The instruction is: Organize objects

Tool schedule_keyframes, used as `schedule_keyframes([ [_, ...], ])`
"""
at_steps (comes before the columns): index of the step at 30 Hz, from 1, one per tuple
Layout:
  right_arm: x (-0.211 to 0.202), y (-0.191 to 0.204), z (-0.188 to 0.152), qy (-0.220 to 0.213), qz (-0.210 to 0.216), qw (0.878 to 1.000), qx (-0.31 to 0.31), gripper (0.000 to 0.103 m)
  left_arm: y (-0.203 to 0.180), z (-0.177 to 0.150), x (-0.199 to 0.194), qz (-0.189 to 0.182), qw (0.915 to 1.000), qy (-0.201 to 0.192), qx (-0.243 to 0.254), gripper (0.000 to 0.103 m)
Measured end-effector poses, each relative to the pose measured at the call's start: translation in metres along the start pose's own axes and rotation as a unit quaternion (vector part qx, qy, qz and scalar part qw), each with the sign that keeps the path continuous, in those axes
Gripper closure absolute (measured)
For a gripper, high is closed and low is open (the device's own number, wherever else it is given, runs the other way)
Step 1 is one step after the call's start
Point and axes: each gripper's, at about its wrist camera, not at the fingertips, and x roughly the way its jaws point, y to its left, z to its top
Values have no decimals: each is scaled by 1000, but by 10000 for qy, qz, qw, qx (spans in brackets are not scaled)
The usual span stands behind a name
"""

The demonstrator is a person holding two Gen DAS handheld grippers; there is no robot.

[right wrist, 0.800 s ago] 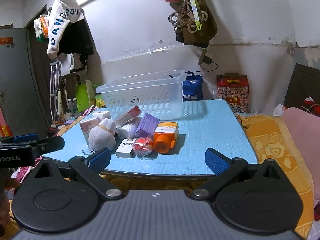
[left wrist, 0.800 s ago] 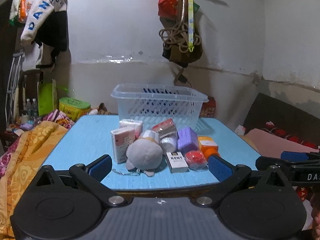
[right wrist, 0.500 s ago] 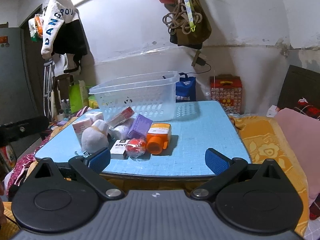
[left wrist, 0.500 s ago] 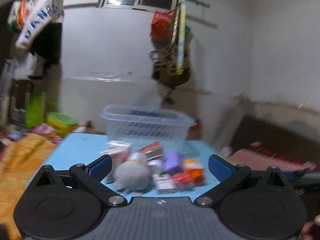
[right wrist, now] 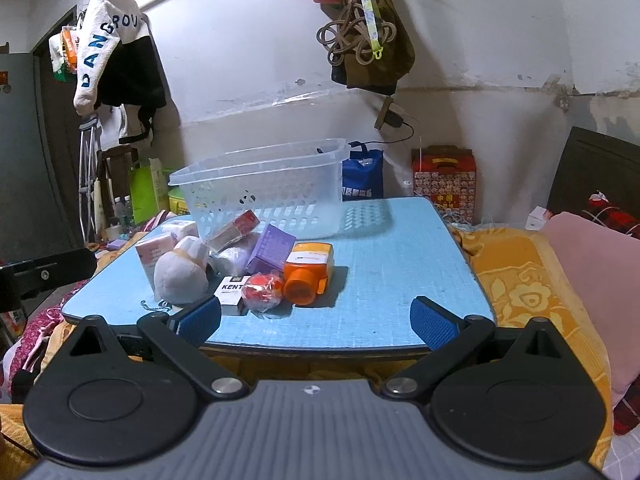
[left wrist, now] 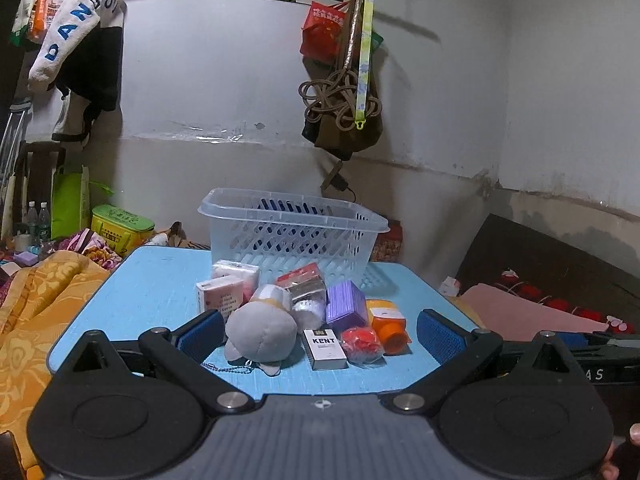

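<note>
A pile of small items lies on the blue table [left wrist: 152, 296]: a grey plush toy [left wrist: 260, 330], a KENT box [left wrist: 324, 349], a red wrapped ball [left wrist: 360, 344], an orange bottle [left wrist: 388, 326], a purple box [left wrist: 346, 306] and pink-white boxes [left wrist: 220, 298]. A clear plastic basket [left wrist: 292, 228] stands behind them. My left gripper [left wrist: 320, 334] is open and empty at the table's near edge, in front of the pile. My right gripper [right wrist: 316, 318] is open and empty at the near edge; the pile [right wrist: 256, 264] and basket [right wrist: 264, 188] lie ahead to its left.
Orange patterned bedding [left wrist: 28, 320] lies left of the table and a pink cushion [right wrist: 592, 280] right of it. Bags and rope [left wrist: 344, 96] hang on the wall behind. Boxes and bags [right wrist: 444, 176] stand on the floor past the table.
The left gripper's view swung and tilted up, then settled; it now sits a little closer to the pile. The right gripper shifted slightly left. Both stayed open.
</note>
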Motion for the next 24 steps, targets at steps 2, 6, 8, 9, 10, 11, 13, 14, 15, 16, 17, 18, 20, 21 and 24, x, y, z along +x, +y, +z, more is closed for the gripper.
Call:
schedule_keyframes([
  [2,0,1,0,16,-21,10000,-3,0,0,0,0,-5,10000,14,-19,0],
  [6,0,2,0,14,-23,10000,-16,0,0,-1,0,39,10000,79,-38,0],
  [8,0,4,0,19,-34,10000,-30,0,0,-2,1,48,9999,99,-54,0],
  [9,1,4,0,30,-45,10000,-36,0,-1,-1,1,44,9999,102,-53,0],
  [10,1,4,0,39,-61,10000,-39,0,-1,-1,0,50,9999,100,-46,0],
  [11,1,4,0,43,-69,10000,-36,0,-1,-1,0,62,9999,99,-37,0],
  [13,1,4,1,43,-70,10000,-7,0,-1,-1,1,76,9999,100,-38,0],
  [14,2,3,1,43,-71,10000,4,0,-1,-1,1,82,9999,100,-44,0],
  [15,2,3,1,47,-73,10000,14,0,-1,-1,0,95,9999,96,-52,0],
  [16,2,3,1,51,-71,10000,17,0,-1,-1,0,111,9999,109,-62,0],
  [17,2,3,1,50,-70,10000,14,0,0,-2,1,125,9997,173,-79,0],
  [18,2,3,1,50,-71,10000,10,0,0,-2,2,113,9997,215,-87,0],
  [20,2,4,1,60,-74,10000,0,0,0,-2,4,73,9995,293,-66,0],
  [21,2,4,1,65,-79,9999,-2,0,0,-2,4,65,9995,295,-47,0],
  [24,2,6,1,77,-86,9999,-12,0,-1,-3,3,69,9996,265,-16,0],
])
